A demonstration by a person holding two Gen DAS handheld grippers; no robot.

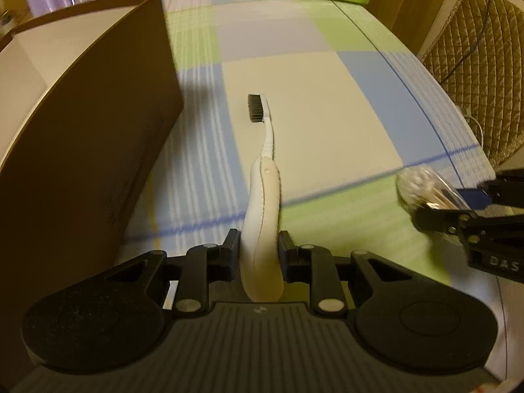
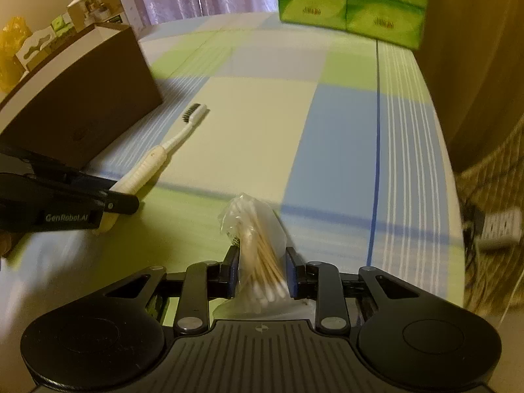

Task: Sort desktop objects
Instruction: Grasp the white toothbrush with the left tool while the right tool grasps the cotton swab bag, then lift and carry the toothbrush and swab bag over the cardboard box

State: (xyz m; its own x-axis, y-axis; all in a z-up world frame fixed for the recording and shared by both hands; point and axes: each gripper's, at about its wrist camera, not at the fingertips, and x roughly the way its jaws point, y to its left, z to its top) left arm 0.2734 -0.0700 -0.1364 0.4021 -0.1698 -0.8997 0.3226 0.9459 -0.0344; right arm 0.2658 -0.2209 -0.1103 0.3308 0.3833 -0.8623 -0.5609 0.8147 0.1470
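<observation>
We see dim, warm-tinted indoor light; brown box (image 1: 98, 124) casts a soft shadow onto the tablecloth (image 1: 311, 104). Heavy fisheye bending at edges (corners vignetted), motion blur throughout.

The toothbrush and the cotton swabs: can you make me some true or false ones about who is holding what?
1. The left gripper holds the toothbrush by its handle. True.
2. The toothbrush bristles are white. False: they are dark.
3. The right gripper is shut on a bag of cotton swabs. True.
4. The brown box is to the right of the toothbrush. False: it is to its left.
5. The tissue packs are red. False: they are green.
</observation>
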